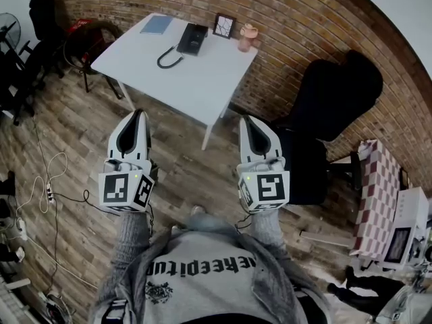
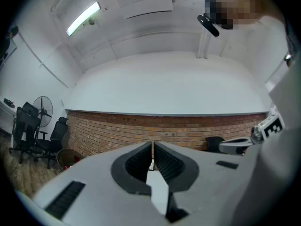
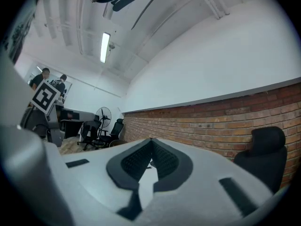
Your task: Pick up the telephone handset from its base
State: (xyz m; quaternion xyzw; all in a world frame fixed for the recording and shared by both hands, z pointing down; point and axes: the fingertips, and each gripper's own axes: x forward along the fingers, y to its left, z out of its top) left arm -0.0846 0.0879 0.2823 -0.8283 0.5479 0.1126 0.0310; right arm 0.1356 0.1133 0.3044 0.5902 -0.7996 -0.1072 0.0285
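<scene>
Approach pending — left hand-held gripper (image 1: 140, 115) and right hand-held gripper (image 1: 247, 121) closed, empty; handset (image 1: 190, 39) near far edge of bench (image 1: 196, 83) — advance, open.

Your telephone (image 1: 192, 39) sits far off on the white table (image 1: 189, 79), too small for you to tell its parts apart; only its cord (image 1: 160, 61) stands out. The pink thing (image 1: 248, 38) beside the small frame (image 1: 224, 25) is too small to name, and so is the frame's picture. The fan (image 1: 6, 29) is cut by the left edge, the white appliance (image 1: 410, 214) by the right. In the left gripper view, your right gripper (image 2: 223, 147) shows only partly, behind the left gripper (image 2: 153, 147) itself.
</scene>
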